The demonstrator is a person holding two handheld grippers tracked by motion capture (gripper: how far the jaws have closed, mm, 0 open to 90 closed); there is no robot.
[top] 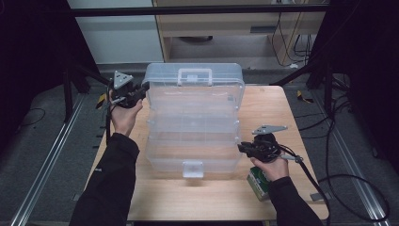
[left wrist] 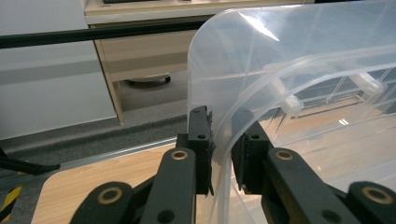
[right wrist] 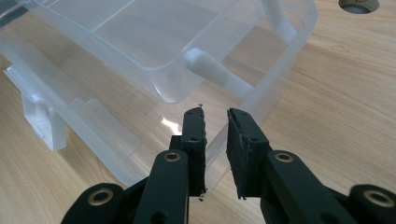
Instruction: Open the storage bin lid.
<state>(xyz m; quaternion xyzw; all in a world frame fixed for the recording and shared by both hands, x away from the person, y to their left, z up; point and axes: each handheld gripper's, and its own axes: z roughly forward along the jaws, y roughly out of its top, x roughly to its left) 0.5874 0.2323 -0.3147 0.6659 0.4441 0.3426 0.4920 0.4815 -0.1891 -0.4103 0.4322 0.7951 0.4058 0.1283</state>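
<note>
Left gripper [top: 141, 90]: held at the left edge of the raised lid [top: 195, 80] — in the left gripper view [left wrist: 223, 154] the lid's clear wall is seen between the two black jaws, a narrow gap showing on either side; whether the pads press on it cannot be told.
Storage box [top: 193, 141]: a clear plastic tiered case set open in the middle of the wooden table [top: 282, 113], its trays stepped, the lid stood up at the far side.
Right gripper [top: 241, 148]: placed at the right rim of the lowest tray — in the right gripper view [right wrist: 215, 149] the rim passes between jaws that are nearly closed; a firm grip cannot be confirmed.
Green carton [top: 258, 182]: lying by the right hand, near the table's front edge.
</note>
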